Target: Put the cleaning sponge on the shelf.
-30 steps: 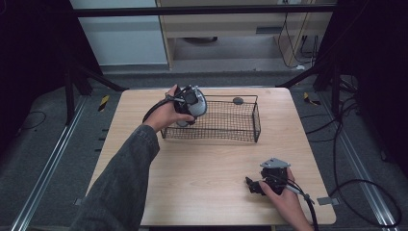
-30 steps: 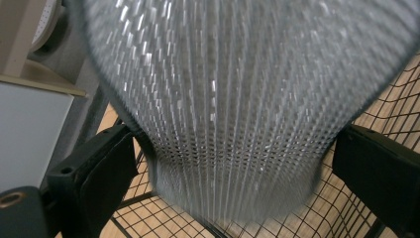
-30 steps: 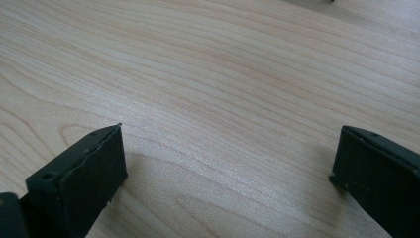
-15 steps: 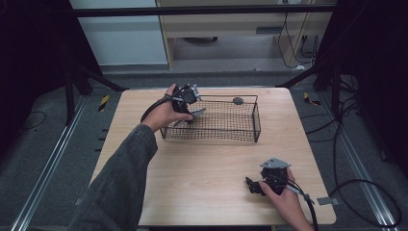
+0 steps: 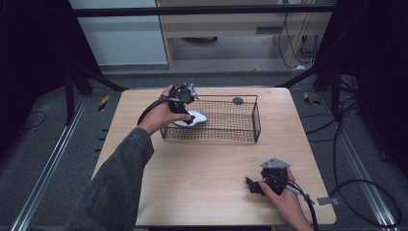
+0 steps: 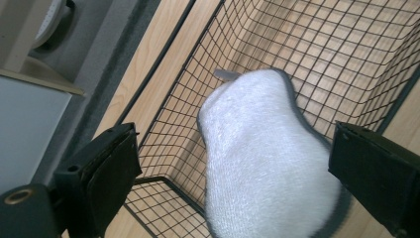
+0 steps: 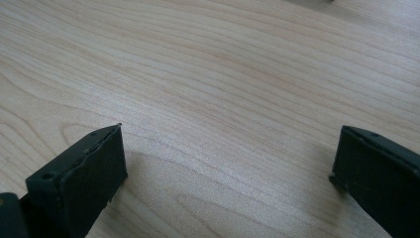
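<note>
A white sock with a grey edge (image 6: pixel 267 168) hangs between the wide-apart jaws of my left gripper (image 6: pixel 233 163), touching neither, just over the floor of a black wire basket (image 6: pixel 346 49). From above, the sock (image 5: pixel 191 119) shows at the left end of the basket (image 5: pixel 255 121), with the left gripper (image 5: pixel 184 111) reaching over the left rim. My right gripper (image 5: pixel 253 185) rests low on the table near the front right, open, with bare wood between its jaws (image 7: pixel 228 163).
A small dark round object (image 5: pixel 237 100) lies on the table just behind the basket. The wooden table (image 5: pixel 202 183) has free room in front of the basket. A cable trails from each gripper.
The left gripper has dipped over the basket's left rim and opened. The white sock it carried now sits lower, inside the basket. The right gripper has stayed in place.
</note>
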`<state>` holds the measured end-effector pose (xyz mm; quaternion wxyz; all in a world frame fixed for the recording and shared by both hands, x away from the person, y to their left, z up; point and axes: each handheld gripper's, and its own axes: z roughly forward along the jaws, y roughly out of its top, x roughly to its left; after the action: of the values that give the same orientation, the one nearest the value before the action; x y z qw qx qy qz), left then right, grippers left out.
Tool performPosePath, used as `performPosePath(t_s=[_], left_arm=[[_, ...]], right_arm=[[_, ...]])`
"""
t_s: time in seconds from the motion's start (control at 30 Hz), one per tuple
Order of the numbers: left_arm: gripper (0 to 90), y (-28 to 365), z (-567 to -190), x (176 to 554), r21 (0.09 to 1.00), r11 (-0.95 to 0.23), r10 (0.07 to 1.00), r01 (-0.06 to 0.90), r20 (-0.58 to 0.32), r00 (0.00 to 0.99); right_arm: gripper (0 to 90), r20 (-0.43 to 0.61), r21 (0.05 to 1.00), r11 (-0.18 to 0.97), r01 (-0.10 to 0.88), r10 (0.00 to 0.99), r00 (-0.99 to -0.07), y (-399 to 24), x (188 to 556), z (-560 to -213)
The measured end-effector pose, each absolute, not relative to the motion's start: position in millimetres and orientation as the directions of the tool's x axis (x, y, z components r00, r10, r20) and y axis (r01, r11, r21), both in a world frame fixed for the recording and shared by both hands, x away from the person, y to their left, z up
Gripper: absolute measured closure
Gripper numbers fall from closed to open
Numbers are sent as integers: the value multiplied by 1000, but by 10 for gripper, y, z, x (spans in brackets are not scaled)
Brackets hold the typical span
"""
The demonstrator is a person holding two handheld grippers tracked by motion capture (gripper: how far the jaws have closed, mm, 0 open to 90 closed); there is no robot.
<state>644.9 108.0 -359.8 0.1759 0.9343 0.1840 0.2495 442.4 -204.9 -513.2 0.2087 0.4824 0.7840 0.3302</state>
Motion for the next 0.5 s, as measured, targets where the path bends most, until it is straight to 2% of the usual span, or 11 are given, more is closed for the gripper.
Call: performPosePath(t_s=[0.5], left_arm=[[58, 1146, -3559, 6289, 454, -848, 467, 273, 398, 790]], right_arm=[[4, -8, 717, 316, 621, 895, -447, -2048, 4424, -5131]])
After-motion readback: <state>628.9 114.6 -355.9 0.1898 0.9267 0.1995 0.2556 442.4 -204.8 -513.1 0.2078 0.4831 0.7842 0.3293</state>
